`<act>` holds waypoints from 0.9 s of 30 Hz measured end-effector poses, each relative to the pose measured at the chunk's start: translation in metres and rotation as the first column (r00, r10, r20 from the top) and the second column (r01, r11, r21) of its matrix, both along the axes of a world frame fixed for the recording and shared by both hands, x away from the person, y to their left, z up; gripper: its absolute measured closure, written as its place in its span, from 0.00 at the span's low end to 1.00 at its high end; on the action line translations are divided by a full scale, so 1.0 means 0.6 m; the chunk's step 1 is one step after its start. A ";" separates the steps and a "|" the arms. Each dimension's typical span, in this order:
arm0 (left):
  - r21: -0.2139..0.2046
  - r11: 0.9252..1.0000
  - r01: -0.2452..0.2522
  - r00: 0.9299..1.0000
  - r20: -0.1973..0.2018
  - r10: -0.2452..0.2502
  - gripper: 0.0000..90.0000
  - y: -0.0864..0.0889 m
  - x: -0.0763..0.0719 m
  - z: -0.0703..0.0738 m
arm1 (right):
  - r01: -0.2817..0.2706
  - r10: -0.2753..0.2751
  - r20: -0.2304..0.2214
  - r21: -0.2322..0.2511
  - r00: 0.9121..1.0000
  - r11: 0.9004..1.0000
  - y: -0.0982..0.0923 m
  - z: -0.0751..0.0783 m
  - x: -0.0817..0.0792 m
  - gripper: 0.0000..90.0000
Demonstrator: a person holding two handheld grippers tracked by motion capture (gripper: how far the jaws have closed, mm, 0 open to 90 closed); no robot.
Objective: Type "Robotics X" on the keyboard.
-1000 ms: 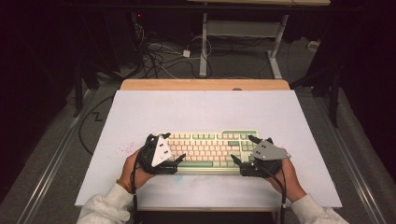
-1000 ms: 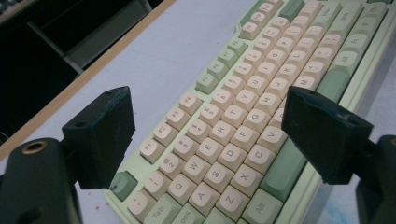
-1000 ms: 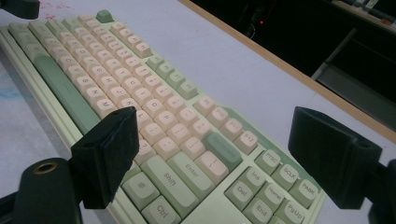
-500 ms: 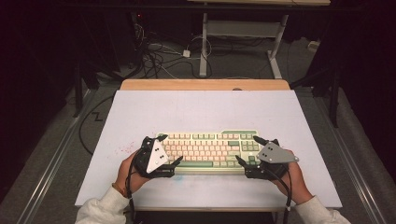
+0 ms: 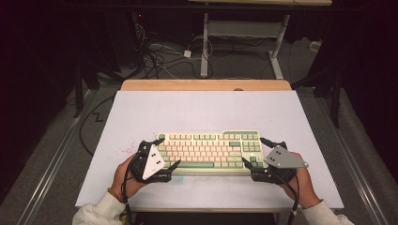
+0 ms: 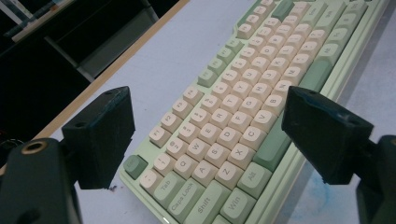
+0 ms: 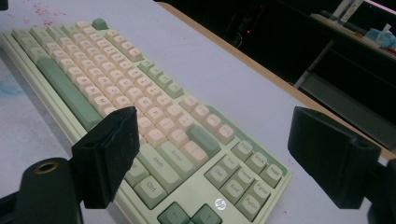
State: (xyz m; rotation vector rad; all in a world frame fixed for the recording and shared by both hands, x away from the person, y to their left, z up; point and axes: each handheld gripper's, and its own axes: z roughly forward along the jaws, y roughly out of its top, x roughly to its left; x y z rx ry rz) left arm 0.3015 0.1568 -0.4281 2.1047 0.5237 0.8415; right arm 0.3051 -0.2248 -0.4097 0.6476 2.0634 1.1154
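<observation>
I see the keyboard (image 5: 210,146) flat on the counter (image 5: 202,108), near its front edge. Left gripper (image 5: 166,154) at its left end, jaws spread wide over the corner. Right gripper (image 5: 256,152) at the right end, jaws likewise apart. Neither is clamped on anything.

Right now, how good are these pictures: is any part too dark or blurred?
High view: the white table is evenly lit, the room behind nearly black. Left gripper view: the keyboard legends read sharply nearby, softer far off. Right gripper view: near keys sharp, dark background beyond the table edge.
</observation>
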 end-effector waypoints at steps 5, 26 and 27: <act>0.004 1.000 -0.001 1.000 0.001 0.001 0.19 0.007 -0.005 -0.004 | 0.014 -0.014 0.003 0.000 1.000 1.000 -0.008 0.000 -0.003 0.19; 0.003 1.000 -0.027 1.000 -0.007 0.027 0.16 0.039 -0.016 -0.018 | 0.081 -0.081 0.004 0.003 0.997 0.997 -0.051 -0.009 -0.016 0.19; 0.007 1.000 -0.028 1.000 -0.012 0.028 0.16 0.041 -0.016 -0.019 | 0.085 -0.085 0.003 0.004 0.996 0.996 -0.053 -0.010 -0.016 0.19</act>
